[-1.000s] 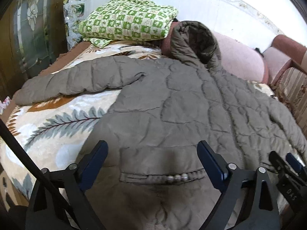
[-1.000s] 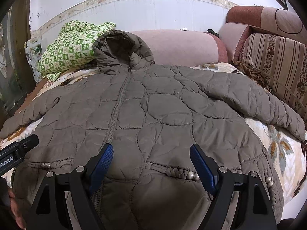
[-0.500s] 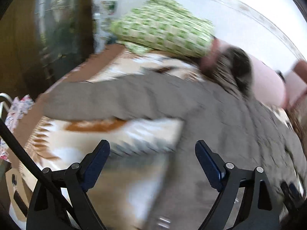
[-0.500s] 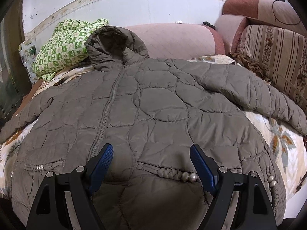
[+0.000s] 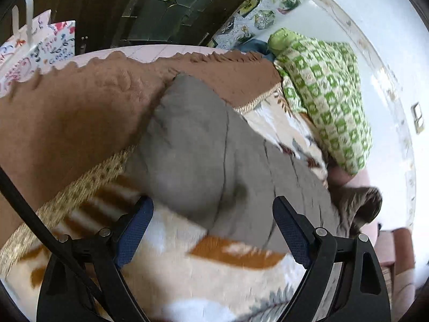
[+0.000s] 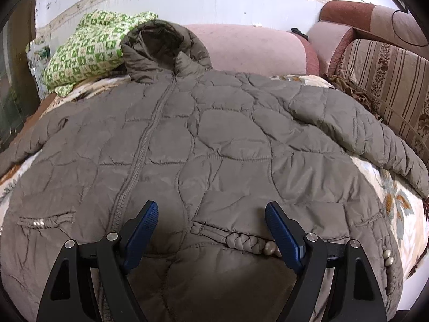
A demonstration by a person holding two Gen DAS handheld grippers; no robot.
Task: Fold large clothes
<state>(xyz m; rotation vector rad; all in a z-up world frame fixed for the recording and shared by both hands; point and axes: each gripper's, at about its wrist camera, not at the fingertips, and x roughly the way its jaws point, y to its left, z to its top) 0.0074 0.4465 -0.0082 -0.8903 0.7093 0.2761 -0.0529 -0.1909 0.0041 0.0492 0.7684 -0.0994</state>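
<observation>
The quilted grey-brown jacket point(image 6: 214, 145) lies spread, zipped front up, across the floral blanket point(image 6: 399, 206), hood against the pink bolster point(image 6: 249, 48). The right gripper point(image 6: 210, 228) hovers spread wide over its hem. The left gripper point(image 5: 211, 228), also wide apart and empty, faces the puffy sleeve point(image 5: 198, 145) near the blanket's brown fringed edge.

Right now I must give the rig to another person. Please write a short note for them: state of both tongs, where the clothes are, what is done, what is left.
Left tongs: open, holding nothing, pointed at the end of the jacket's left sleeve, which lies at the edge of the floral blanket.
Right tongs: open, empty, over the lower front of the quilted hooded jacket, near its braided pocket trim.
Jacket lies flat, front up, zipped, both sleeves spread out, hood toward the wall.
Done: jacket is laid out. No fold made yet.
Left: probably fold each sleeve in, then fold the body.
</observation>
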